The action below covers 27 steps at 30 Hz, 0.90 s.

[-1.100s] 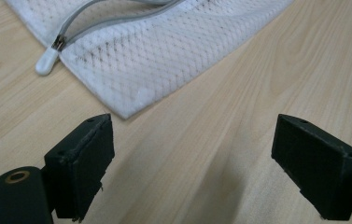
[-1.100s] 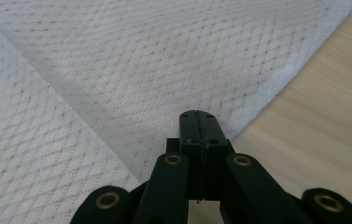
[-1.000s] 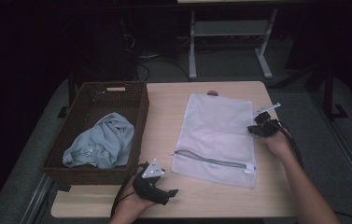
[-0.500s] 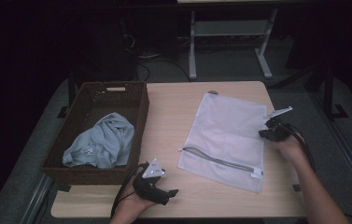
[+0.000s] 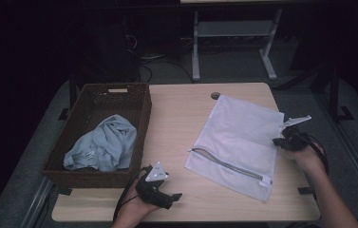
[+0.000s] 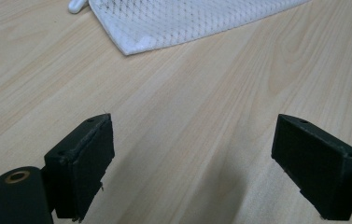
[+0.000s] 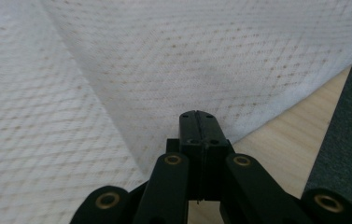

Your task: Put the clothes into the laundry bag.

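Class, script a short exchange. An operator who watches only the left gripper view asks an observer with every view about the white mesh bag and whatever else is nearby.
Operator: I can see one corner of the mesh bag. Is anything gripping it?
Observer: Yes. The right gripper has its fingers shut on the bag's right-hand edge.
Operator: What else is out there, beyond my picture?
Observer: A brown woven basket stands to the left of the bag, with a light blue cloth crumpled inside it.
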Motion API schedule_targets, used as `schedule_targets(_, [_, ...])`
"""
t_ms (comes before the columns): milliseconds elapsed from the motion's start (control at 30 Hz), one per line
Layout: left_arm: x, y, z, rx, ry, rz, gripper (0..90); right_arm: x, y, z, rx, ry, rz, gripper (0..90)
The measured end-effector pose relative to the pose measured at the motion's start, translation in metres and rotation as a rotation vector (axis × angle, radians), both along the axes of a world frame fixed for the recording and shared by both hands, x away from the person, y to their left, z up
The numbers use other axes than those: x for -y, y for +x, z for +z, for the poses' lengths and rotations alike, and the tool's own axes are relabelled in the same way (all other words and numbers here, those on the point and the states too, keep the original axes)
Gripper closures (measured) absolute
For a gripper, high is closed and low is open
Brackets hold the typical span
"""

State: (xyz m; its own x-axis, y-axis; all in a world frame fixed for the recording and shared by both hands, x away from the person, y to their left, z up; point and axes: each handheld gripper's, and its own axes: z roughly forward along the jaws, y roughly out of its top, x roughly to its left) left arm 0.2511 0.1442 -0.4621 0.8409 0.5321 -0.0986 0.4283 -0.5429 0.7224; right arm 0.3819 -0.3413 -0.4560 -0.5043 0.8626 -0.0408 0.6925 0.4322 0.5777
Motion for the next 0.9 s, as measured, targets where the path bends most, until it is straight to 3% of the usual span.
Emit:
schedule_targets(233, [-0.001, 0.000, 0.000, 0.000, -0.003, 0.003, 12.5, -0.008, -0.027, 0.011, 0.009, 0.025, 0.070, 89.4])
schedule_targets(267, [0.000, 0.000, 0.000, 0.001, 0.000, 0.001, 12.5, -0.013, -0.039, 0.013, -0.002, 0.026, 0.098, 89.4])
schedule_targets(500, [0.002, -0.001, 0.000, 0.002, 0.004, -0.001, 12.5, -0.028, -0.071, 0.007, -0.049, 0.011, 0.184, 89.4])
schedule_targets(667, [0.001, -0.002, 0.000, 0.002, 0.002, 0.004, 12.5, -0.032, -0.077, 0.002, -0.078, 0.002, 0.204, 89.4])
schedule_targets(900, [0.000, -0.001, 0.000, 0.003, 0.002, 0.006, 12.5, -0.039, -0.075, 0.001, -0.079, 0.009, 0.217, 89.5])
